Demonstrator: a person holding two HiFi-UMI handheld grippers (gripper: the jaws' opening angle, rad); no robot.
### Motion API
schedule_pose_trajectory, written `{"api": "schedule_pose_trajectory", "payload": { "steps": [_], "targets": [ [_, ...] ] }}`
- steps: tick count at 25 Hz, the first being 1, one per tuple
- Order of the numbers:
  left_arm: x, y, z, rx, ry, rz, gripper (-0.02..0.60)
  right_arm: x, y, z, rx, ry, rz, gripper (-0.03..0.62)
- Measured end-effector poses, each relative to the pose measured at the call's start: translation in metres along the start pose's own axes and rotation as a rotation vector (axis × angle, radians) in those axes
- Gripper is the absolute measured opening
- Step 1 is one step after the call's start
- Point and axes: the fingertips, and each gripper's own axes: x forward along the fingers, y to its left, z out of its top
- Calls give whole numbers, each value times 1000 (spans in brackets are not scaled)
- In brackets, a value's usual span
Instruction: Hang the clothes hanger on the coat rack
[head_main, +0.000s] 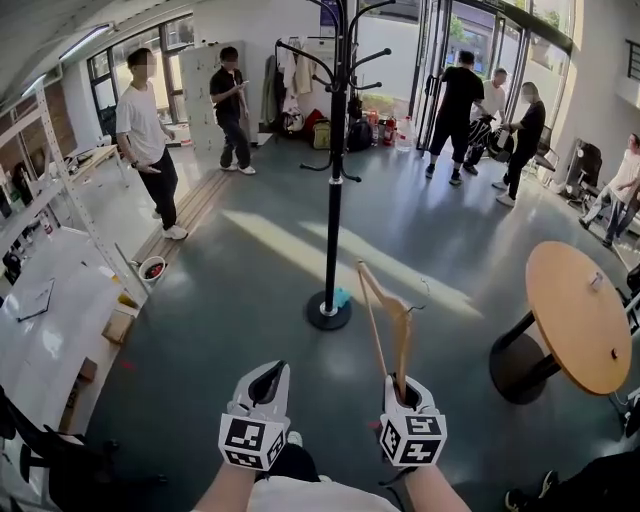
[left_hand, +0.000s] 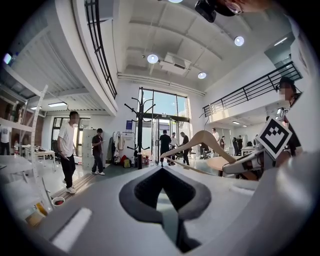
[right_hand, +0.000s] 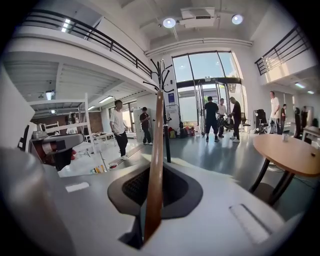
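Black coat rack stands ahead, round table to its right, people beyond. Your right tool grips the pale wooden hanger upright; your left tool sits closed.

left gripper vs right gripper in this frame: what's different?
Load: the right gripper is clamped on the wooden hanger, which stands up out of its jaws. The left gripper holds nothing, and its jaws are drawn together.
Pose: the left gripper leans toward the right one, while the right gripper stands straighter.
Shared: both are white, carry a marker cube, are held low side by side, and face the coat rack.
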Motion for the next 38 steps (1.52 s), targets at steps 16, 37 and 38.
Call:
{"api": "schedule_pose_trajectory", "payload": {
  "steps": [16,37,38],
  "targets": [
    [123,99,-6,-18,16,-64,0,132,-12,32,45,49,-93,54],
    [299,231,23,-36,-15,-129,0,303,-66,132,111,5,-280,54],
    [304,233,24,-37,-18,-122,0,308,-70,135,111,3,-277,54]
  ]
}}
